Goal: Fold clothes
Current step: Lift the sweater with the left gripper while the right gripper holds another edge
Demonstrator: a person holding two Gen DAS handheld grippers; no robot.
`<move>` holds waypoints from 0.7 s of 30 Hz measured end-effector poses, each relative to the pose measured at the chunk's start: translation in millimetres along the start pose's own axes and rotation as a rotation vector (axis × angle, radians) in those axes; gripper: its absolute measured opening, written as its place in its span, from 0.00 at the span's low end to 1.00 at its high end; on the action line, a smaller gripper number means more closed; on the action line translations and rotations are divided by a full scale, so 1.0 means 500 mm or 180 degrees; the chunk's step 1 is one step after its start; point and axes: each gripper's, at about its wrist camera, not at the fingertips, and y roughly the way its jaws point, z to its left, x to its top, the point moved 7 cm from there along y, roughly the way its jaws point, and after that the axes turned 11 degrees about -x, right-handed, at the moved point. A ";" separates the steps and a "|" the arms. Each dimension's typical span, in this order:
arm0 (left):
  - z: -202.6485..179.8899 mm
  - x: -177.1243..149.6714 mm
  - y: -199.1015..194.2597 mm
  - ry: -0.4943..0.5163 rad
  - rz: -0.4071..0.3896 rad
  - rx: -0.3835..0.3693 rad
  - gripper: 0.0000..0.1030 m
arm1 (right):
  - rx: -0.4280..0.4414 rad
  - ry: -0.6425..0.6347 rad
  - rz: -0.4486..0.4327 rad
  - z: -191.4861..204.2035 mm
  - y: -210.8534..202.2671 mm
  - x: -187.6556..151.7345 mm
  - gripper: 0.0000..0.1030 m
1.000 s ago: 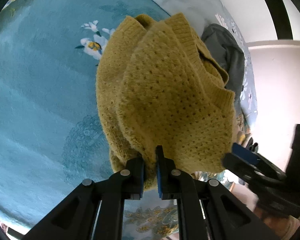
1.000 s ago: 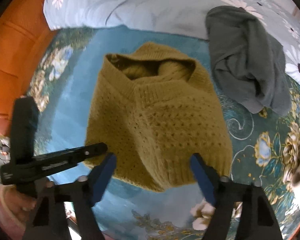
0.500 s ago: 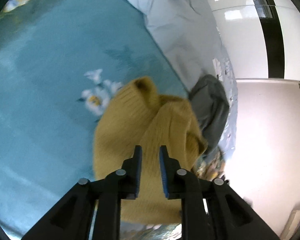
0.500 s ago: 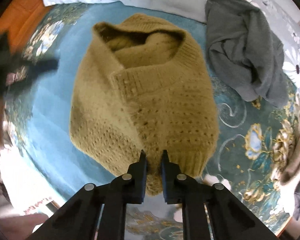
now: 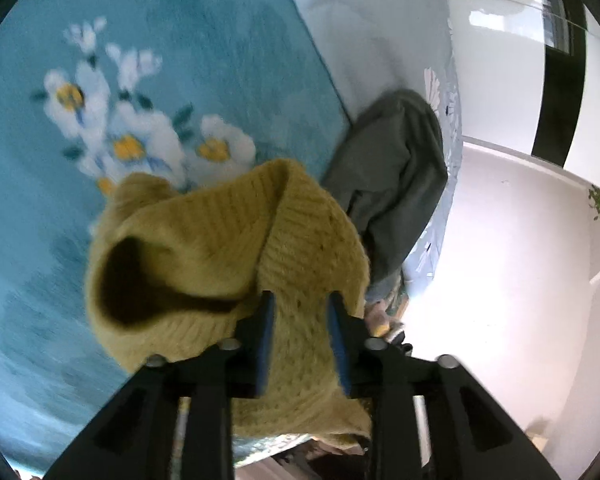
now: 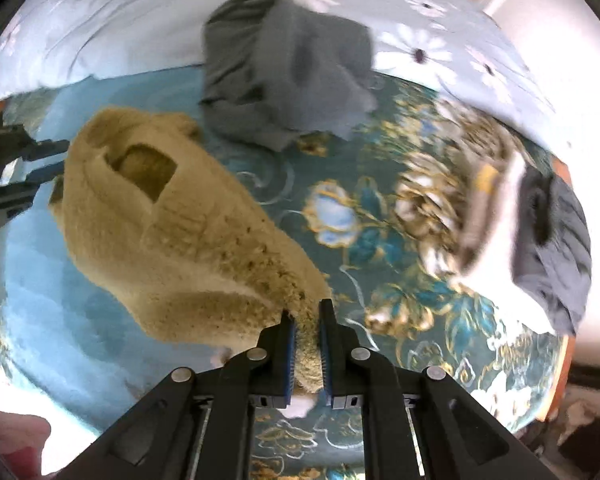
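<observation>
A folded mustard-yellow knit sweater [image 5: 204, 248] is lifted off the teal floral bedspread [image 5: 28, 208]. My left gripper [image 5: 300, 304] is shut on one edge of it, with knit bunched between the blue pads. My right gripper [image 6: 307, 312] is shut on the sweater's [image 6: 172, 240] other edge. In the right wrist view the left gripper [image 6: 24, 160] shows at the far left beside the sweater. The sweater's neck opening faces the cameras.
A crumpled grey garment [image 6: 284, 64] lies on the bed beyond the sweater; it also shows in the left wrist view [image 5: 396, 184]. A pale floral duvet [image 6: 100, 12] lies at the back. A dark garment [image 6: 552, 240] lies on white cloth at the right bed edge.
The right gripper has shut on the sweater's edge. Both grippers have lifted the sweater and carried it toward the grey garment; the views have swung and are blurred.
</observation>
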 end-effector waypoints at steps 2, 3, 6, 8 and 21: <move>0.003 -0.024 0.029 -0.0094 0.0113 0.0010 0.33 | 0.0003 0.0122 0.0022 -0.018 0.007 -0.004 0.11; 0.002 -0.036 0.035 -0.0136 0.0138 -0.0003 0.33 | 0.0000 0.0158 0.0018 -0.026 0.005 -0.007 0.11; 0.002 -0.069 0.031 -0.0260 0.0108 -0.0004 0.40 | 0.0018 0.0189 -0.0001 -0.031 -0.009 -0.016 0.11; 0.005 -0.083 0.025 -0.0370 0.0102 0.0000 0.43 | 0.0040 0.0176 -0.0026 -0.031 -0.014 -0.017 0.11; 0.004 -0.110 0.079 -0.1345 0.0000 -0.0162 0.56 | 0.0237 0.0164 -0.0111 -0.002 -0.033 -0.028 0.11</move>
